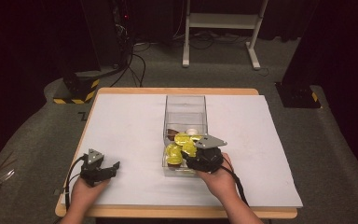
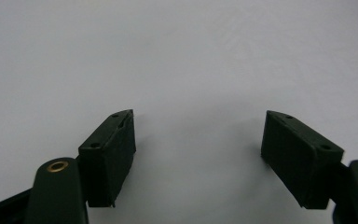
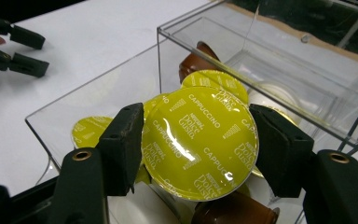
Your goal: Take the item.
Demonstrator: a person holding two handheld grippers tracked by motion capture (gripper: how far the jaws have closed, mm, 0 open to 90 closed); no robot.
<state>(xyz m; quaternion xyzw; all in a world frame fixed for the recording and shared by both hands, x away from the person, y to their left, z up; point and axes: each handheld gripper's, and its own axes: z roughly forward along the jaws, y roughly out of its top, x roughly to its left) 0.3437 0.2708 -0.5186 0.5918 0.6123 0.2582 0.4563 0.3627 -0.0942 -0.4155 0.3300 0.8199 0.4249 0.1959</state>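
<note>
While the left claw (image 1: 114, 166) rests idle on the white surface (image 1: 130, 126), its jaws spread wide with nothing between them, the right claw (image 3: 193, 140) does the work. It grips a yellow-lidded coffee capsule (image 3: 199, 142), one jaw pressed to each side of the lid's rim, holding it flat so the printed foil faces up. Just beyond and beneath that claw sits a clear plastic box (image 3: 303, 84), open at the top, with more capsules (image 3: 216, 80) lying inside, yellow lids and brown bodies mixed. The held capsule hangs over the near end of the box, above the others. I'd guess the sideways rim grip keeps the foil from being punctured. Whether it is going in or coming out, I can't tell.
</note>
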